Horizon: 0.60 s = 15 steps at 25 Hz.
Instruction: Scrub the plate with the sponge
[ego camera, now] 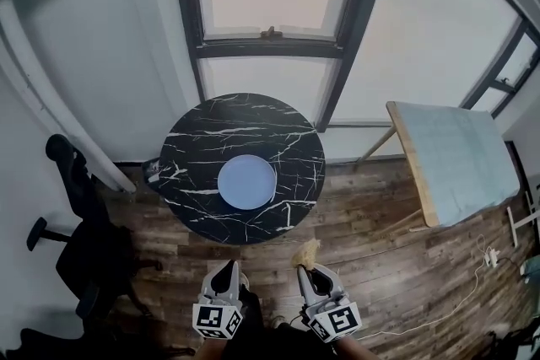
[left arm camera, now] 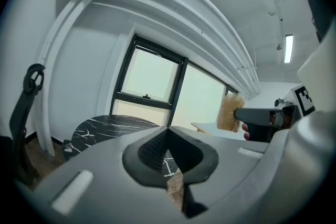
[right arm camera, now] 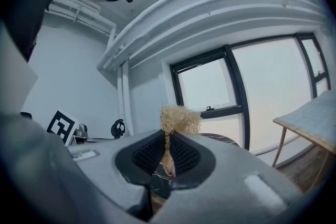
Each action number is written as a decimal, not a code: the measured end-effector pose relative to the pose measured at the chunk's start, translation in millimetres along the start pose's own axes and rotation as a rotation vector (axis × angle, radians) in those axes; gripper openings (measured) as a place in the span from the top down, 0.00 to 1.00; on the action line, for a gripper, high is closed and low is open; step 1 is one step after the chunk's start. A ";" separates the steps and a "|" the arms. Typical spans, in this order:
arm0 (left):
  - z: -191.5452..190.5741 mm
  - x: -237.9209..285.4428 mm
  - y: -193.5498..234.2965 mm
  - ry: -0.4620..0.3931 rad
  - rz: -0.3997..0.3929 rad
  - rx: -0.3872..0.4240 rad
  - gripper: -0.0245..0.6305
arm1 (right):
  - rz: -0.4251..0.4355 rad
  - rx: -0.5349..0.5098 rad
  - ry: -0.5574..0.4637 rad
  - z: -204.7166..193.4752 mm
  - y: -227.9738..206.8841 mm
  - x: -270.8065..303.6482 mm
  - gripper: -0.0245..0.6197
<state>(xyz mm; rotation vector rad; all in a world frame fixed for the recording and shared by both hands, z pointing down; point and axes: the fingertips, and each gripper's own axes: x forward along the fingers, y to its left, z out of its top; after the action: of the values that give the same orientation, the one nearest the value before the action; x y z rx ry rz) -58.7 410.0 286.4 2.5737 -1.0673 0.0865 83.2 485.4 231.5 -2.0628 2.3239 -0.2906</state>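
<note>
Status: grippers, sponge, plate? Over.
Left gripper shut, empty. Right gripper shut on sponge. Plate on table, not yet reached. Chair left of table, off the path.

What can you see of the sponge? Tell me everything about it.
The sponge is a pale straw-coloured, coarse, fibrous tuft, loofah-like by its look. The right gripper is shut on it: it is squeezed thin between the jaws and fans out bushy past their tips. It hangs in the air over the wood floor, short of the black marble table, touching nothing but the gripper.
</note>
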 end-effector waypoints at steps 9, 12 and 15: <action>19.5 74.8 93.1 0.074 -0.030 -0.034 0.96 | -0.002 0.008 0.026 8.0 10.3 128.3 0.92; 16.1 99.8 117.2 0.104 -0.022 -0.046 0.96 | 0.005 -0.007 0.041 6.3 5.9 158.7 0.92; 11.3 121.9 131.7 0.137 -0.003 -0.071 0.96 | 0.016 -0.015 0.062 3.0 -4.5 182.1 0.92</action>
<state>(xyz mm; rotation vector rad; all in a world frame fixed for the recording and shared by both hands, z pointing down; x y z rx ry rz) -64.2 237.8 337.9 2.4669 -0.9975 0.2161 65.1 304.9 248.9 -2.0698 2.3836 -0.3433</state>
